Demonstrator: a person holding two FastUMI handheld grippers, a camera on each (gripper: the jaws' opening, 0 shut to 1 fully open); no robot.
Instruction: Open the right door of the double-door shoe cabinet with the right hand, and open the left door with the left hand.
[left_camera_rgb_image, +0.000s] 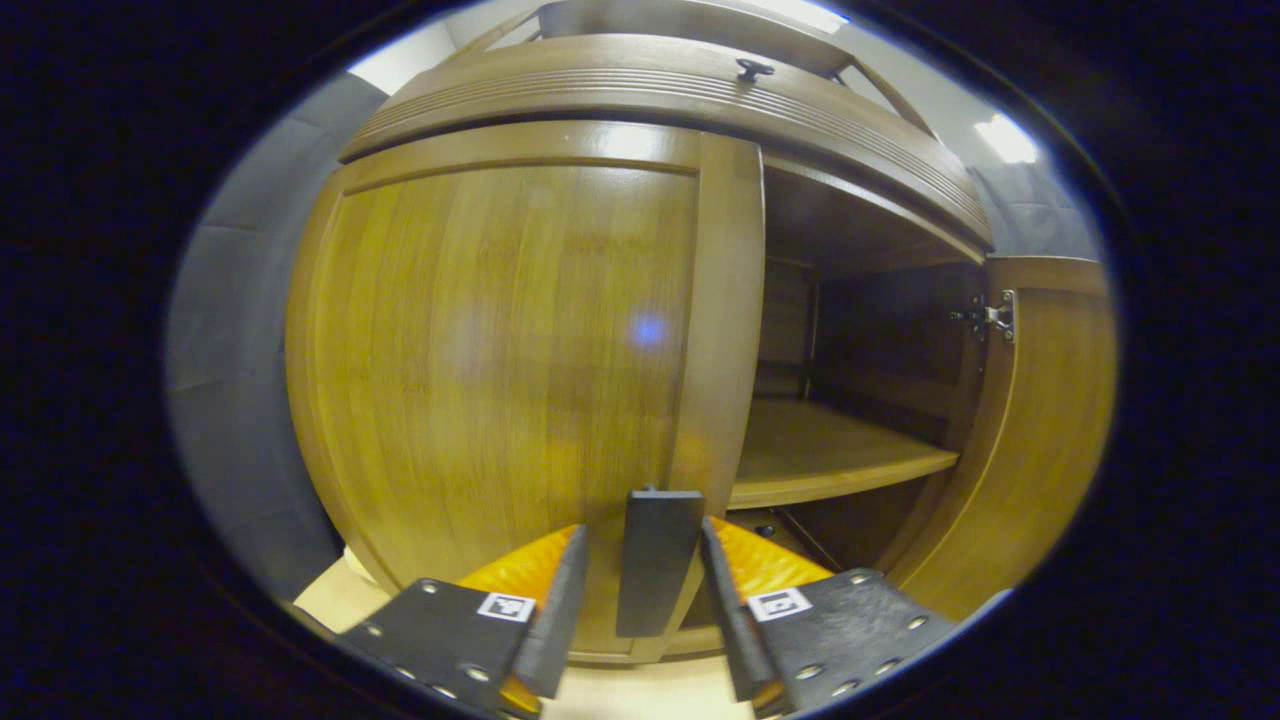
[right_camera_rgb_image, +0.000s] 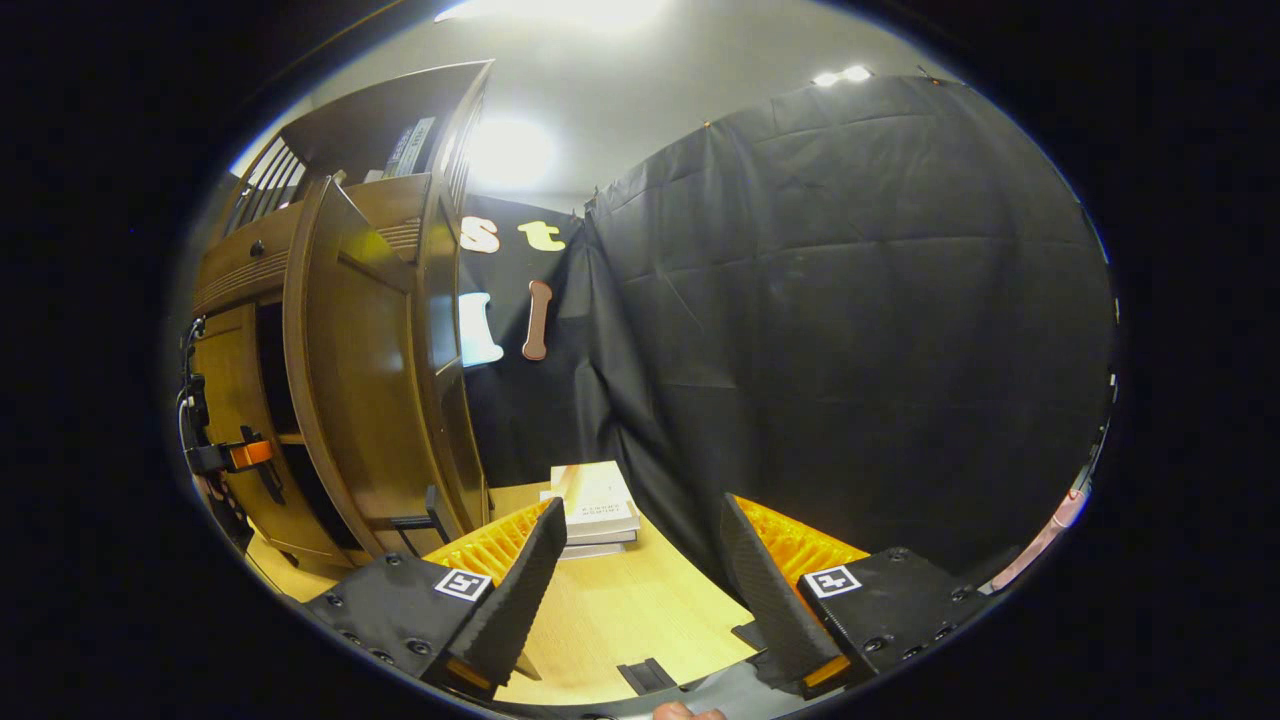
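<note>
Your left tool (left_camera_rgb_image: 640, 570) is straddling the left door's handle (left_camera_rgb_image: 655, 560), fingers apart and not yet pressing; squeeze, then pull along the hinge arc. Your right tool (right_camera_rgb_image: 635, 570) is hanging wide, right door (right_camera_rgb_image: 355, 400) already open.

In the left gripper view we face the shoe cabinet (left_camera_rgb_image: 560, 330) head-on from very near. In the right gripper view we look from farther off along its side toward the booth's wall (right_camera_rgb_image: 850, 330). Both views share the cabinet's open right door (left_camera_rgb_image: 1050, 420).
</note>
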